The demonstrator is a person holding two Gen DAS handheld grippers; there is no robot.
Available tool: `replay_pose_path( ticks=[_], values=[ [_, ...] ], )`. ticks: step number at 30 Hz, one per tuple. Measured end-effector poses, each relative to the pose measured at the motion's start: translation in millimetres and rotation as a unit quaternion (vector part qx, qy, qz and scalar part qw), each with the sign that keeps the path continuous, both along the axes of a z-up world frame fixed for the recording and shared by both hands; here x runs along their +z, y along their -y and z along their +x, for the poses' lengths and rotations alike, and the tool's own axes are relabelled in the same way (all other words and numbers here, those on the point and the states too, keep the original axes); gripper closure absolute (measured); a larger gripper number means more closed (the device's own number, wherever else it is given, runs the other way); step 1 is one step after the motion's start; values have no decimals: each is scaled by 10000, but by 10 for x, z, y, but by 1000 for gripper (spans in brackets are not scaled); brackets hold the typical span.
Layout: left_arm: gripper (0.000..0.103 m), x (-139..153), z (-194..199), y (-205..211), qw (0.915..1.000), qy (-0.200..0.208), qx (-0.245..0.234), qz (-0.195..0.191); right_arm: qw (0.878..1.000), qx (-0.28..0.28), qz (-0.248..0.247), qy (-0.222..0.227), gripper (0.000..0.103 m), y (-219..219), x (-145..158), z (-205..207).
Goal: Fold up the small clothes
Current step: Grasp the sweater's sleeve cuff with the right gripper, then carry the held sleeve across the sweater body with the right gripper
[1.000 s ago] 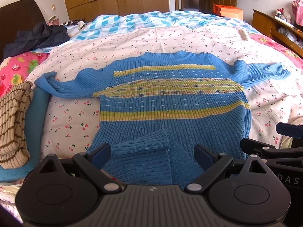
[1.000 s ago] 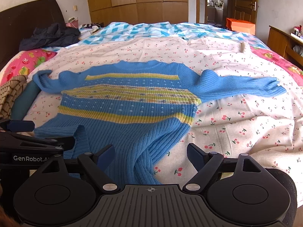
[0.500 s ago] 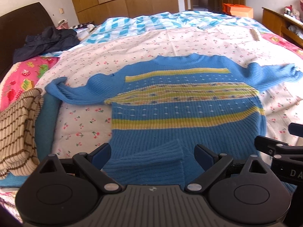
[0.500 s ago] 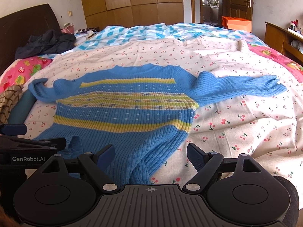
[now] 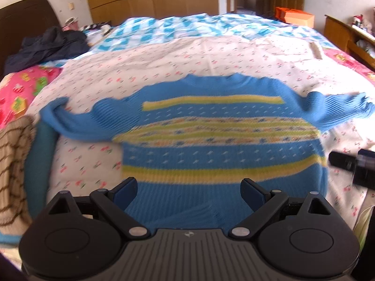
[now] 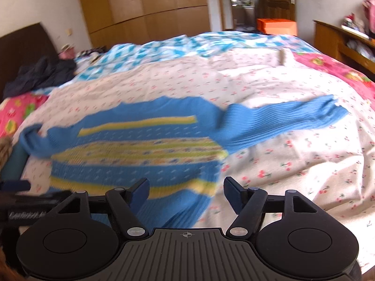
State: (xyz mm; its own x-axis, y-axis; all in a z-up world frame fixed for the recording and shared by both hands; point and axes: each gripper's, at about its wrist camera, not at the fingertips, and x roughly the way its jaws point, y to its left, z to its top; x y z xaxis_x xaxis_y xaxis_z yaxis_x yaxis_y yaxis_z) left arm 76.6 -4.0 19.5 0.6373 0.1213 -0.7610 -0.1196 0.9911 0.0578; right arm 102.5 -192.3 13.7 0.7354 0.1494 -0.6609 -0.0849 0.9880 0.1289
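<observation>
Blue striped sweater (image 6: pixel 145 149) flat on cherry-print bedsheet (image 6: pixel 293 164) — right claw (image 6: pixel 186 194) closing, hem between

One blue striped sweater (image 5: pixel 222 145) lies spread on one bed (image 5: pixel 164 70). One brown-striped knit garment (image 5: pixel 14 168) and one teal garment (image 5: pixel 39 159) sit at the bed's left edge. One dark garment (image 5: pixel 46 46) lies near the headboard. One orange box (image 5: pixel 297 18) stands beyond.

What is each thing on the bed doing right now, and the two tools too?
Blue knitted sweater with yellow stripes: spread flat, sleeves out, hem partly folded up.
Brown striped knit: bunched at bed edge.
Dark garment: crumpled.
Left tool: open, empty.
Right tool: closing, over sweater's hem.
</observation>
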Motion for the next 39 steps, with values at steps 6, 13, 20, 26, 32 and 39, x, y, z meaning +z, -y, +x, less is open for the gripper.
replay_pose_path(
  ticks=[6,13,20,26,32,39],
  values=[
    [4,-15,309,270,9985,84,-519,-126,9924,-1175,351,-43,46,803,-39,457],
    [4,-57,627,576,9952,153,-900,-352,9598,-2485,1290,-186,52,1802,-319,979],
    [4,-116,843,823,9926,72,-1097,-507,9328,-3074,1861,-278,53,2297,-632,1369],
    [4,-203,879,943,9911,-105,-1225,-505,9345,-3019,1883,-129,54,2338,-596,1555],
    [4,-205,809,852,9905,-116,-1237,-586,9466,-2481,2059,-81,94,2161,-391,1588],
    [4,-128,645,357,9932,120,-900,-726,9677,-987,2240,599,95,1138,419,1483]
  ],
)
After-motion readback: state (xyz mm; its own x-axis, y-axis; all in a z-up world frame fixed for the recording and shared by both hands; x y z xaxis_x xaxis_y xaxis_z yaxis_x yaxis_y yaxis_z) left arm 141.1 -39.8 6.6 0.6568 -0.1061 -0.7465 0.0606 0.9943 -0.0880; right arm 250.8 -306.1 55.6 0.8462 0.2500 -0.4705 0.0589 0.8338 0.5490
